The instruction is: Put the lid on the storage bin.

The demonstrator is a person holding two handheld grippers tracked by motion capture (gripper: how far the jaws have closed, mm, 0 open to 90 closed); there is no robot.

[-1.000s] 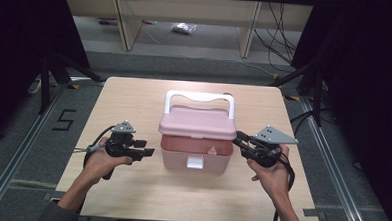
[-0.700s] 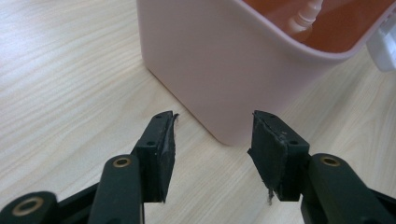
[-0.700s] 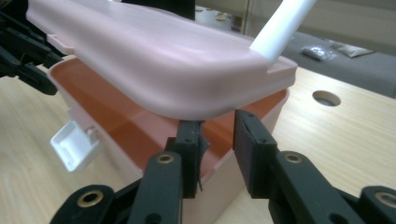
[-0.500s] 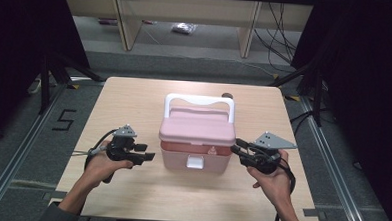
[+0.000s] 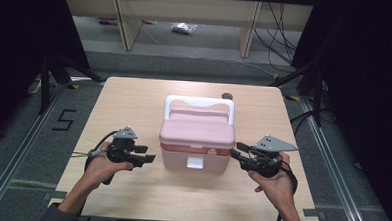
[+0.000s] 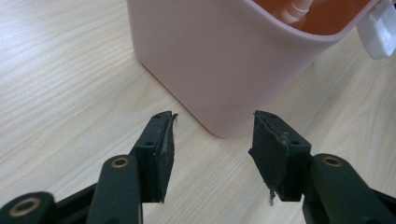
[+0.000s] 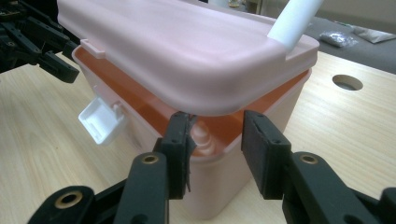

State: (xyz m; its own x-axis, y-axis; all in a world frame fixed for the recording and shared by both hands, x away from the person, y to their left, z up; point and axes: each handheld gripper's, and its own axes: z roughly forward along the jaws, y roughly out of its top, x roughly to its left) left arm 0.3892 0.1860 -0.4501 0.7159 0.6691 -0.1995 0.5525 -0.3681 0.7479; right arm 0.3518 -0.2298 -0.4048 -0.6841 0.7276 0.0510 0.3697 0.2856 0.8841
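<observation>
At table centre sits the pink box [image 5: 196, 145]; the right gripper [image 5: 238, 155] at its three o'clock, jaws just opening beneath the raised lid [image 7: 187, 51], grips nothing; the left gripper [image 5: 149, 158] at nine o'clock gapes half-wide, empty.

we are viewing a light wooden table [image 5: 134, 103] standing on grey carpet floor [image 5: 186, 65]. pale wooden shelving legs [image 5: 122, 22] are rising behind it. black cables [image 5: 280, 29] are trailing at right. dark curtains [image 5: 17, 42] are flanking both sides. a taped "5" [image 5: 63, 119] is marking the floor at left.
</observation>
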